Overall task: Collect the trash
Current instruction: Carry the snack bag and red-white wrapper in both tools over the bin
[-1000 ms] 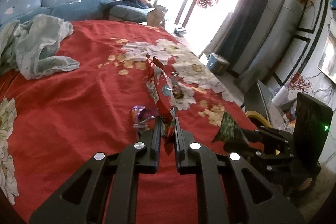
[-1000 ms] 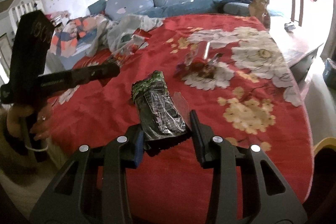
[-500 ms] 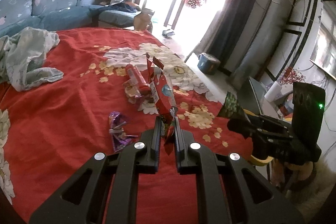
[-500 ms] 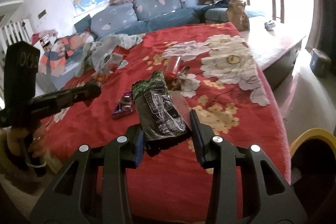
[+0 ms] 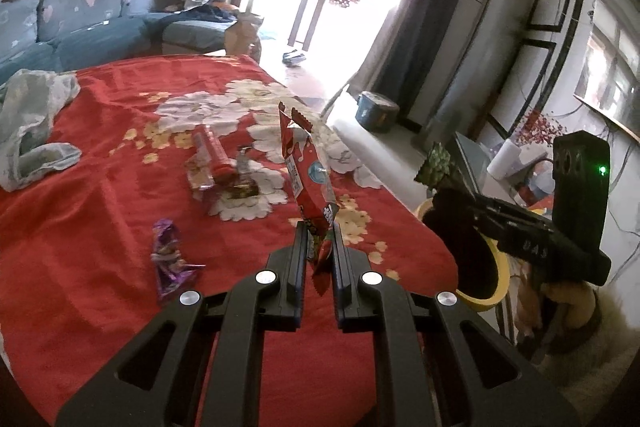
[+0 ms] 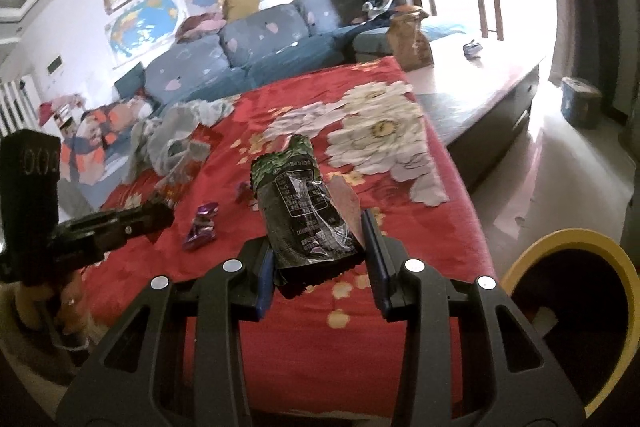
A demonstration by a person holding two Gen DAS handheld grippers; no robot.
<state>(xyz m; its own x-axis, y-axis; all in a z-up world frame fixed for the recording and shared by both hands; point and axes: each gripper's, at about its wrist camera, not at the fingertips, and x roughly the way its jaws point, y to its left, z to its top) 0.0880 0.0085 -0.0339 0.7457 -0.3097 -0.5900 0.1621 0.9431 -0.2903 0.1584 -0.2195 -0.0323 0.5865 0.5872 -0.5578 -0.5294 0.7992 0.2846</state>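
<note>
My left gripper (image 5: 318, 241) is shut on a red snack wrapper (image 5: 306, 169) that stands upright above the red flowered cloth (image 5: 80, 227). My right gripper (image 6: 320, 227) is shut on a dark green snack bag (image 6: 300, 207), held near the cloth's near edge. A purple wrapper (image 5: 168, 263) lies on the cloth left of my left gripper and also shows in the right wrist view (image 6: 202, 227). A red tube and small wrappers (image 5: 218, 167) lie farther back. A yellow-rimmed bin (image 6: 576, 307) stands on the floor at the right.
A grey-green garment (image 5: 28, 123) lies at the cloth's far left. A blue sofa (image 6: 240, 51) stands behind. The bin's yellow rim (image 5: 502, 275) shows beside the right gripper's body (image 5: 520, 227). A blue tub (image 5: 376, 107) sits on the floor by the curtains.
Both grippers have pulled back toward the near right edge of the cloth with their wrappers still held. The yellow bin has come into the right wrist view.
</note>
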